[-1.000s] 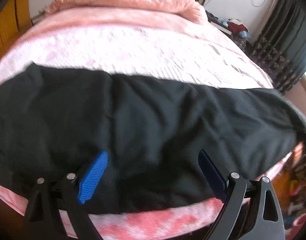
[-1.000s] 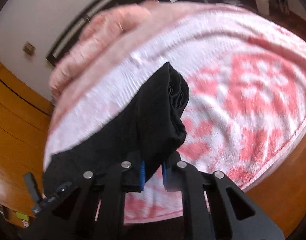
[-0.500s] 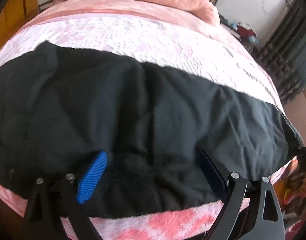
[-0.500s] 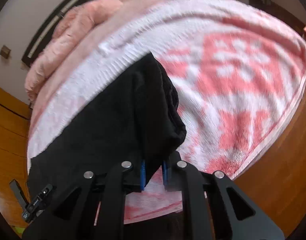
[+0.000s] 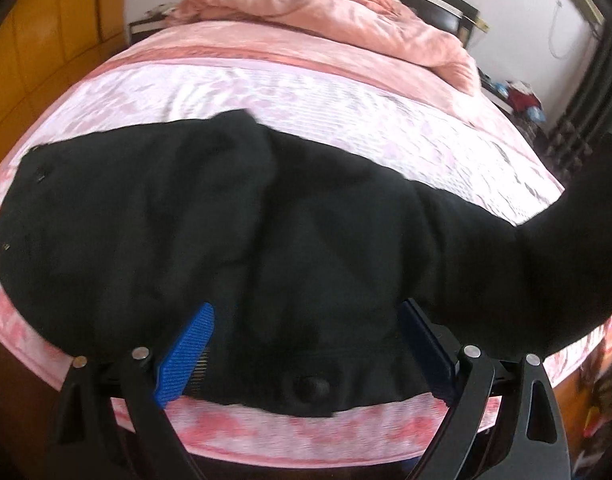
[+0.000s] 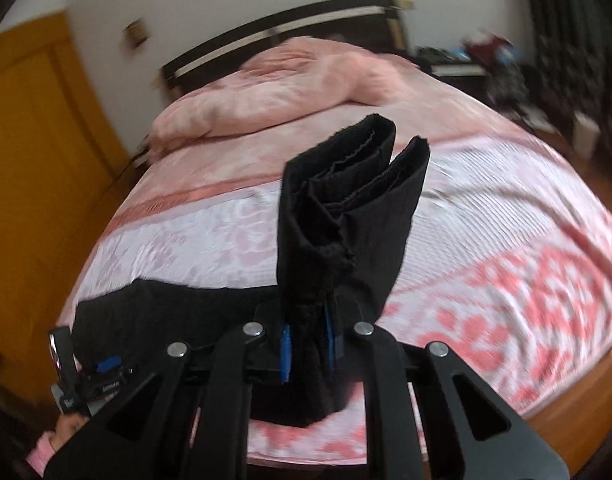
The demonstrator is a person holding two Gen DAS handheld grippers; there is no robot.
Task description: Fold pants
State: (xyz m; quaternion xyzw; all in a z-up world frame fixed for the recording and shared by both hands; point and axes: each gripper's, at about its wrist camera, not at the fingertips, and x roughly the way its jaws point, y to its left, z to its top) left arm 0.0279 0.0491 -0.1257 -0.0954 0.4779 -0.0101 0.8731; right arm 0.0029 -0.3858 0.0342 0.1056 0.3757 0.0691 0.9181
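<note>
Black pants (image 5: 234,232) lie across the near end of a pink bed, waist end to the left. My left gripper (image 5: 306,344) is open, its blue-padded jaws spread over the pants' near edge by a button (image 5: 310,387). My right gripper (image 6: 306,340) is shut on the leg ends of the pants (image 6: 345,208) and holds them lifted above the bed, cuffs standing upward. The raised leg shows as a black band at the right of the left wrist view (image 5: 565,240). The left gripper also shows low left in the right wrist view (image 6: 98,376).
The bed (image 5: 345,120) has a pink and white patterned cover. A crumpled pink quilt (image 6: 290,80) lies at the head, before a dark headboard (image 6: 282,28). Orange wooden cabinets (image 6: 30,160) stand on the left. Cluttered furniture (image 6: 485,56) stands at the right.
My right gripper has lifted the leg ends up off the bed and swung them toward the waist side. My left gripper stays open over the near edge while the cloth bunches up.
</note>
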